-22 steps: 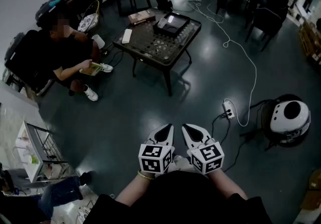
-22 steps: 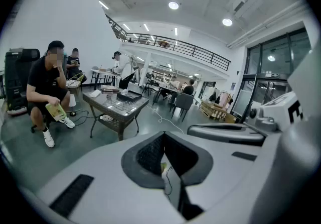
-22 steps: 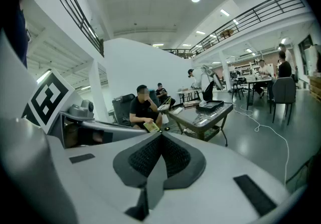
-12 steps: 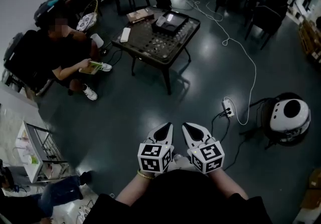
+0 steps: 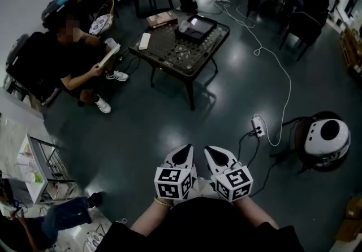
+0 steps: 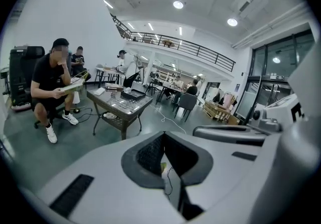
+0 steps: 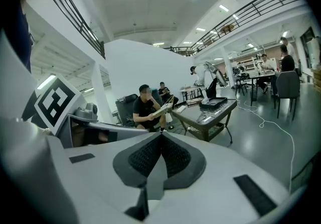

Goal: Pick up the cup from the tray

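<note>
A low dark table (image 5: 180, 47) stands across the floor, well ahead of me. On it sits a black tray (image 5: 197, 25). A small pale thing at the tray's left edge may be the cup (image 5: 182, 26); it is too small to tell. My left gripper (image 5: 184, 155) and right gripper (image 5: 216, 155) are held side by side close to my body, far from the table. Both are shut with nothing between their jaws. The table (image 6: 116, 103) and tray (image 6: 131, 95) show small in the left gripper view. The right gripper view also catches the table (image 7: 209, 112) and the tray (image 7: 213, 102).
A seated person (image 5: 76, 61) reads at the table's left. A power strip (image 5: 258, 123) with a long white cable lies on the floor to the right, beside a round white-and-black device (image 5: 324, 139). A wire rack (image 5: 42, 169) stands at lower left. More tables and people fill the back.
The seated person has lifted the book higher. The view has shifted a little, with both grippers slightly lower in the frame and still shut.
</note>
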